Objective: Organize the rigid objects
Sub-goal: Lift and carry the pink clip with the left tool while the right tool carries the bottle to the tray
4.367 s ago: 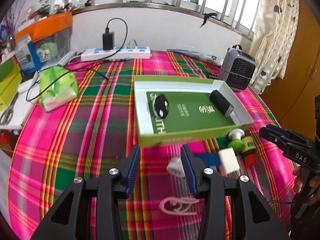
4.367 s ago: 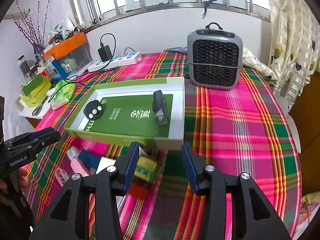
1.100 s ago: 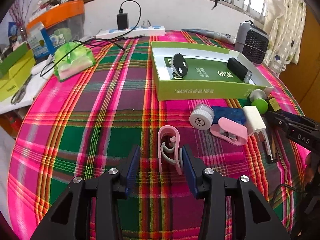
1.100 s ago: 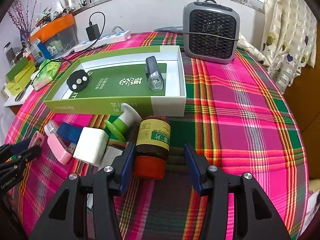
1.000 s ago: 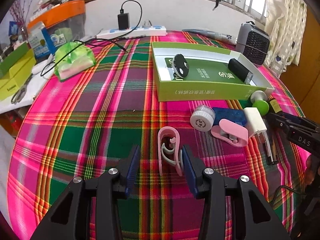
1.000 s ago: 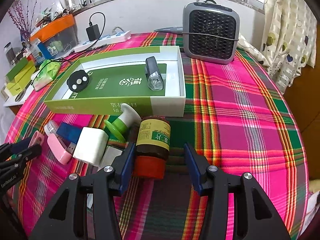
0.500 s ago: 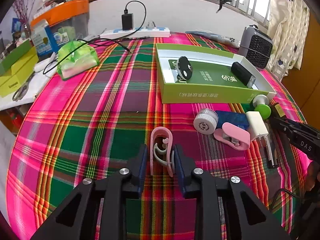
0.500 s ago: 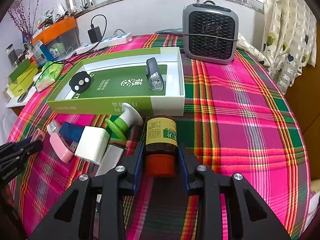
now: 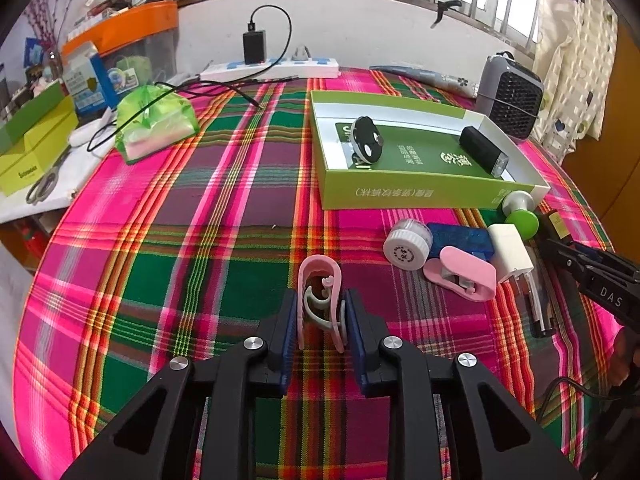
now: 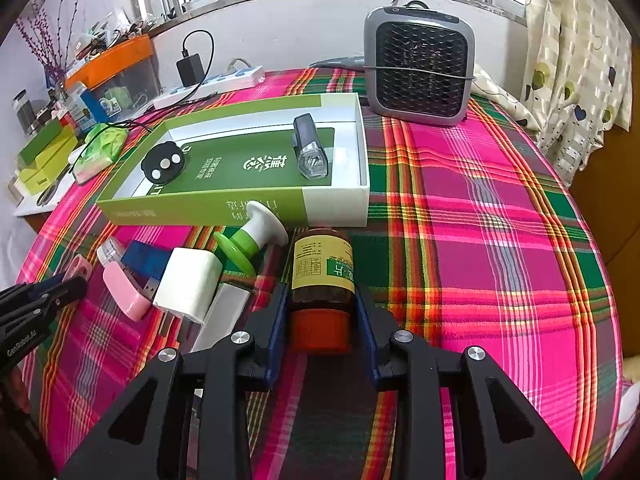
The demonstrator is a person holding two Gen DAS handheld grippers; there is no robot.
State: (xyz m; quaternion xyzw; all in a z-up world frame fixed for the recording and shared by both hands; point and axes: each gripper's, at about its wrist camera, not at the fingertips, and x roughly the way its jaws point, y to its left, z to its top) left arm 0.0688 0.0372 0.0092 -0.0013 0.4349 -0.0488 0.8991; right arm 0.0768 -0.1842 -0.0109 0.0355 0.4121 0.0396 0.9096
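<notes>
My left gripper (image 9: 322, 320) is shut on a pink clip (image 9: 320, 276) that lies on the plaid cloth. My right gripper (image 10: 322, 316) is shut on a brown medicine bottle (image 10: 322, 268) with an orange cap, lying on its side. A green box (image 9: 404, 196) (image 10: 200, 208) holds a black remote (image 9: 368, 142) (image 10: 163, 162) and a black bike light (image 9: 482, 152) (image 10: 308, 148). In front of it lie a white jar (image 9: 407, 245), a blue case (image 9: 460, 238), a pink clip-like thing (image 9: 466, 276) (image 10: 124, 290), a white charger (image 9: 510, 254) (image 10: 188, 284) and a green-and-white stopper (image 10: 252, 240).
A grey fan heater (image 10: 420, 68) stands behind the box at the right. A power strip (image 9: 272, 70) with a plugged charger lies by the back wall. A green tissue pack (image 9: 154, 122) and boxes (image 9: 32, 148) sit at the left. The table edge curves around.
Both grippers have closed: the left onto the pink clip, the right onto the brown bottle. Earlier both stood open around these things.
</notes>
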